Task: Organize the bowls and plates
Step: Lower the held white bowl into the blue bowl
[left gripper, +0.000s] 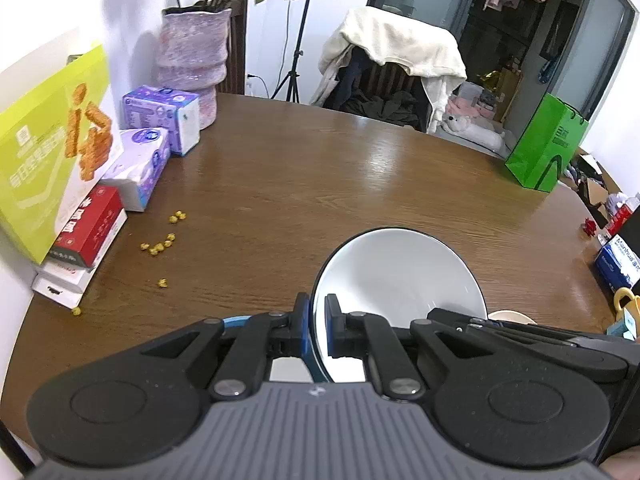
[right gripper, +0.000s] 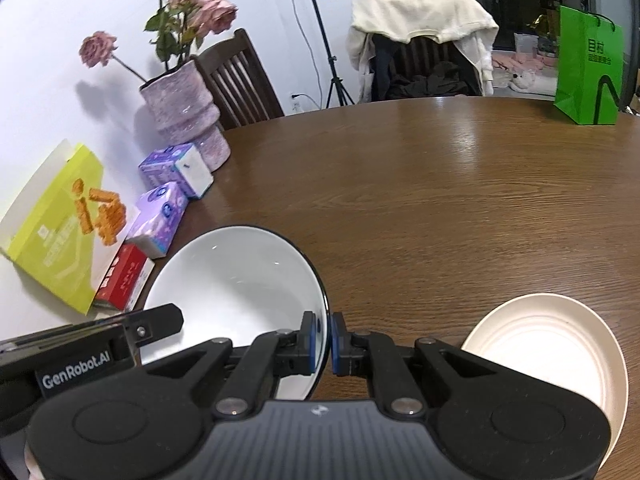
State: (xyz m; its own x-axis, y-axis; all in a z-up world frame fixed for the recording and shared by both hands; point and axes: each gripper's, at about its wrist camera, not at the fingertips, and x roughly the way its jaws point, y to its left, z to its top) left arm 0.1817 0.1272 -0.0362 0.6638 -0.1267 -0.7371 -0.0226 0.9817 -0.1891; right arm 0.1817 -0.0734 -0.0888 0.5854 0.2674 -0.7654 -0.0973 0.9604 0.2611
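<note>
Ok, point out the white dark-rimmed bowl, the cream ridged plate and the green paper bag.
white dark-rimmed bowl [left gripper: 400, 276]: left wrist view, inner wall.
cream ridged plate [right gripper: 560, 344]: right wrist view, bare centre.
green paper bag [right gripper: 588, 68]: right wrist view, front face.

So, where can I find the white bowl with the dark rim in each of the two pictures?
Left wrist view: the white bowl is low and right of centre, its left rim pinched by the left hand-held gripper.
Right wrist view: the white bowl is low and left of centre, its right rim pinched by the right hand-held gripper.
Shared landmark: the green paper bag at the table's far right.
</note>
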